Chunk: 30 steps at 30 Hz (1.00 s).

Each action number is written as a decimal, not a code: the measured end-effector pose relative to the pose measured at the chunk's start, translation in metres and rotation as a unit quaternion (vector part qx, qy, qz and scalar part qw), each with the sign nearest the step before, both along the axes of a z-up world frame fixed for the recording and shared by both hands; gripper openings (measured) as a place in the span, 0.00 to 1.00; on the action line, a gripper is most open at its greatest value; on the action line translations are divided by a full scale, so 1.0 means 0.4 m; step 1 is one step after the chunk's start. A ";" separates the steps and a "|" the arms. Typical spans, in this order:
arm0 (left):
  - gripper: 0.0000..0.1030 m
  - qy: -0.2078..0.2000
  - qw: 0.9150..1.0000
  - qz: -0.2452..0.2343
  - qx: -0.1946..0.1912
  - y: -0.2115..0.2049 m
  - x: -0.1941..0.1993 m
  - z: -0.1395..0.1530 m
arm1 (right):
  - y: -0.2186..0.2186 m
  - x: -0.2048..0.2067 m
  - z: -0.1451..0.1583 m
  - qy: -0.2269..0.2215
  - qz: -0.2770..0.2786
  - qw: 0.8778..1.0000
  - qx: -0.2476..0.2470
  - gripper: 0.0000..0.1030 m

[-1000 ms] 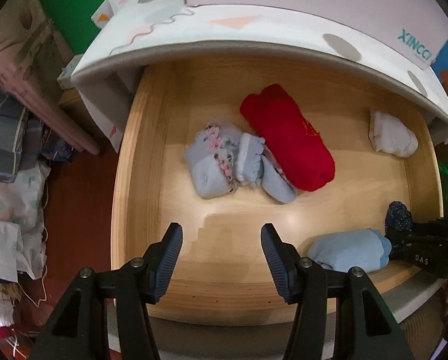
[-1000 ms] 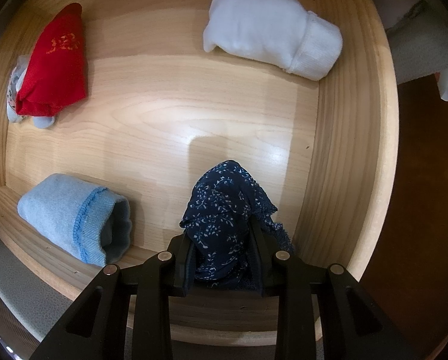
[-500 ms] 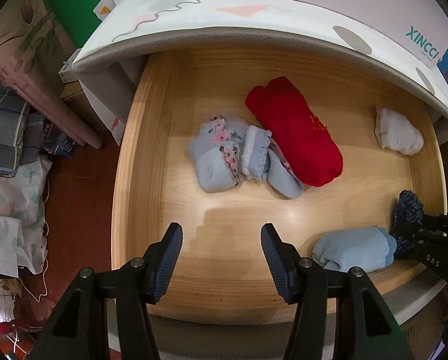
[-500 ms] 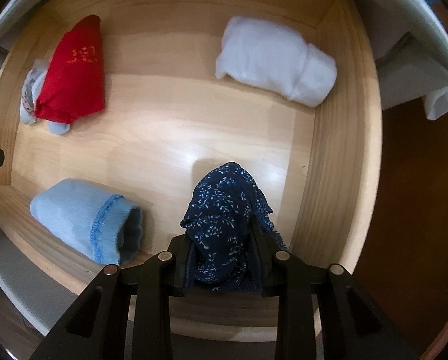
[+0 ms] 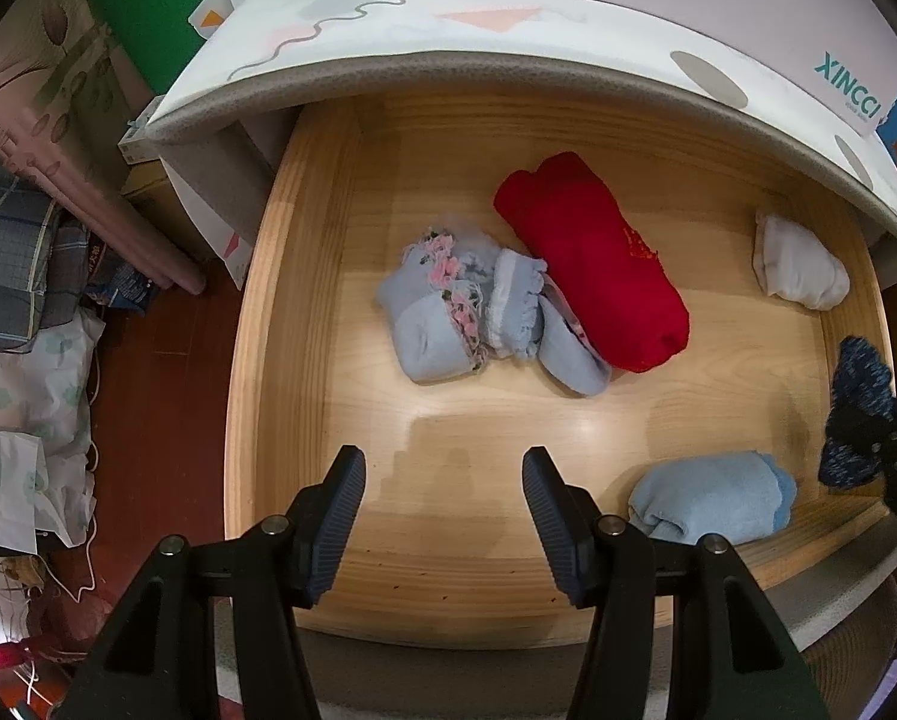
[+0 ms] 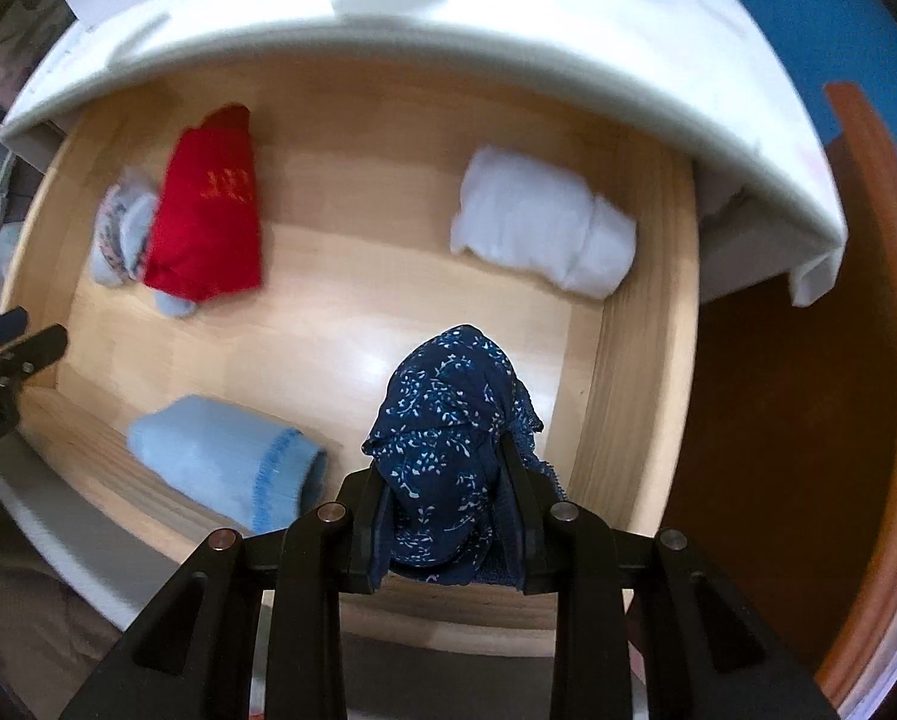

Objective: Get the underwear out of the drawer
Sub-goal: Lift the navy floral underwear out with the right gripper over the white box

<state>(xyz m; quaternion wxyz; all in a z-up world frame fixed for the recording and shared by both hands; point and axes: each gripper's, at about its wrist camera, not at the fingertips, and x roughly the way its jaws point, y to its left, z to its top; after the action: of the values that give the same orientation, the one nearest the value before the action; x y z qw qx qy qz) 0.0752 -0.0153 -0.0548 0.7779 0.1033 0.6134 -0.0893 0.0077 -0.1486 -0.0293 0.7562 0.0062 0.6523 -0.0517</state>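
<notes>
1. Navy cotton underwear with a small white floral print (image 6: 448, 450) is sitting pinched between the fingers of your right gripper (image 6: 445, 516), bunched upward, near the right front corner of the pale wooden drawer (image 6: 628, 420). From the left wrist view the same dark bundle (image 5: 856, 414) is showing at the right wall; you cannot tell from either view whether it is clear of the drawer floor.

2. You are gripping narrowly, both pads pressed into the cloth, with a lacy edge trailing out to the right.

3. Your left gripper (image 5: 442, 516) is hovering wide and empty above the drawer's front left area, touching nothing.

4. You are looking at the other garments lying in the drawer: a rolled light-blue piece (image 6: 226, 462) just beside the held one at the front wall, a folded white piece (image 6: 538, 240) toward the back right, and a red folded piece (image 6: 208, 222) resting against a pale-blue bundle with pink floral trim (image 5: 448, 312) farther left.

5. By my reading, you are in the lift-out step: the grasp is made, and removal is not finished.

6. Next you are needing a straight upward pull, then a move outward over the front or right wall, keeping the pinch firm so the loose lace is not snagging on the rim or dragging the blue roll along.
</notes>
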 end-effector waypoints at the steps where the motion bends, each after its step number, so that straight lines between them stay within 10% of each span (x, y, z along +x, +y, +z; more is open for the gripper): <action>1: 0.54 0.000 1.000 0.000 0.000 0.000 0.000 0.000 | -0.001 0.002 0.012 -0.005 0.001 1.000 0.002 0.26; 30: 0.54 -0.008 1.000 -0.002 0.000 -0.004 -0.005 0.006 | -0.027 0.110 0.524 -0.180 0.015 0.983 -0.006 0.26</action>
<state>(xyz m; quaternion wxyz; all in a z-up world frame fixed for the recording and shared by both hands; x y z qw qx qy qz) 0.0731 -0.0168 -0.0525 0.7829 0.1053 0.6066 -0.0897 0.0519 -0.1595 0.1801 0.8622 0.0006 0.5048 -0.0422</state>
